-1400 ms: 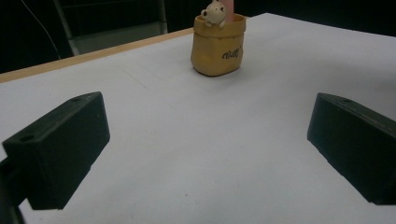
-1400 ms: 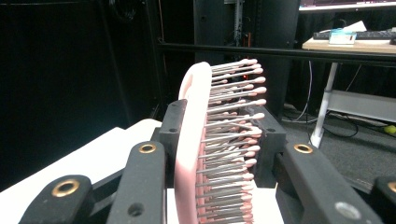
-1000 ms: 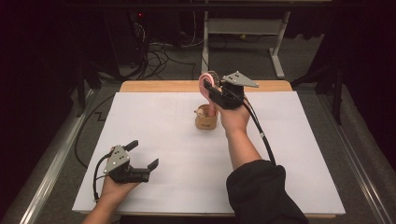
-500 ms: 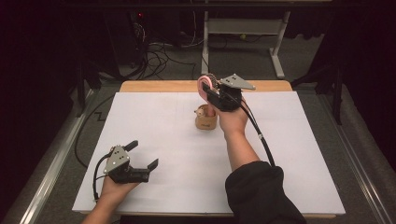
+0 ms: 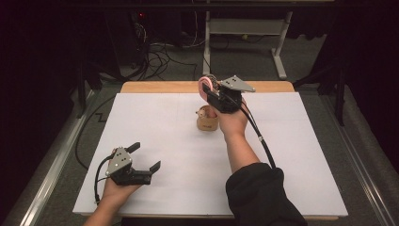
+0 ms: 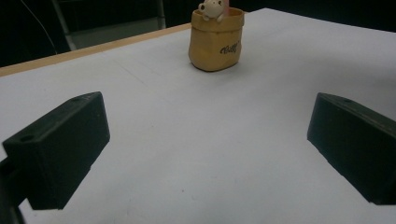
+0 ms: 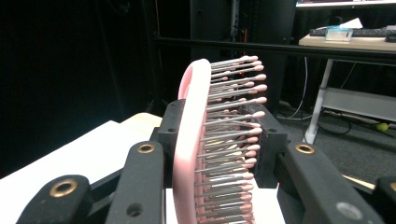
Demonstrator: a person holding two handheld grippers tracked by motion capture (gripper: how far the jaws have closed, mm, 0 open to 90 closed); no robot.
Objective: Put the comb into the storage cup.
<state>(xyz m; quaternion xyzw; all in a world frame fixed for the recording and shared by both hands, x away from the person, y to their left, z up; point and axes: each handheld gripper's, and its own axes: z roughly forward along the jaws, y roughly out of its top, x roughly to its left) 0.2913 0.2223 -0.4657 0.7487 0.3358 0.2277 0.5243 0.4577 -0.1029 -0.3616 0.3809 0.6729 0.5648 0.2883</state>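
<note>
My right tool is clamped on the pink hairbrush, held up w/ bristles sideways, its long axis upright. The tan holder sits on the desk directly below, so it's a straight drop. Left tool is wide, holding nothing, well apart.

We can make out one piece of dark cursive lettering on the front of the tan sack-shaped holder; it is too small and blurred for us to read with certainty.
</note>
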